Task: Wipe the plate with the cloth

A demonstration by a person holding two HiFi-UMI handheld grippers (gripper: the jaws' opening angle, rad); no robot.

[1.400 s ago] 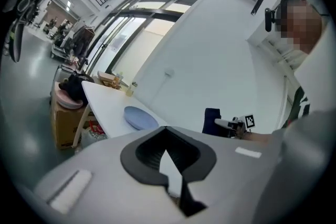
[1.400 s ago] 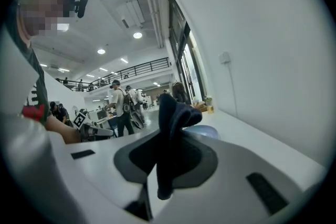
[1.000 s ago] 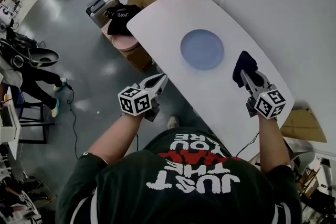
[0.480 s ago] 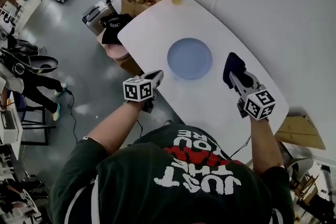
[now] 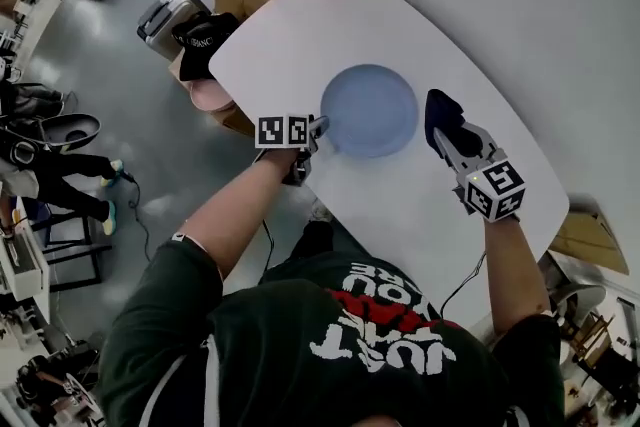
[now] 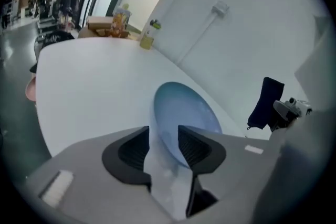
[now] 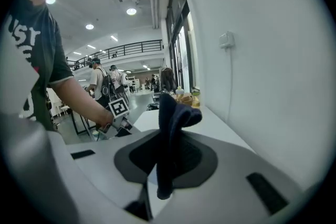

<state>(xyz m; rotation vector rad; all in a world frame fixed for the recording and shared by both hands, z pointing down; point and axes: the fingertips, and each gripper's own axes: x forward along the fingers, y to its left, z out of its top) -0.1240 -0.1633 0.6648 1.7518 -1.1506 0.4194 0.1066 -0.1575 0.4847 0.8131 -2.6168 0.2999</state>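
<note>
Left gripper [image 5: 317, 128]: jaws opening, with the near rim of the blue plate [image 5: 370, 110] between them.
Right gripper [image 5: 450, 137]: jaws clamped on the dark cloth [image 5: 440, 110], which stands up beyond its tips, beside the plate's far rim.
White table [image 5: 290, 45]: under both.

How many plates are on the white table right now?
1: the blue plate lies flat at the middle of the white table; no other seems hidden.

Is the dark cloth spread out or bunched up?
Bunched up: the cloth hangs crumpled in folds, pinched in the right hand-held gripper.
</note>
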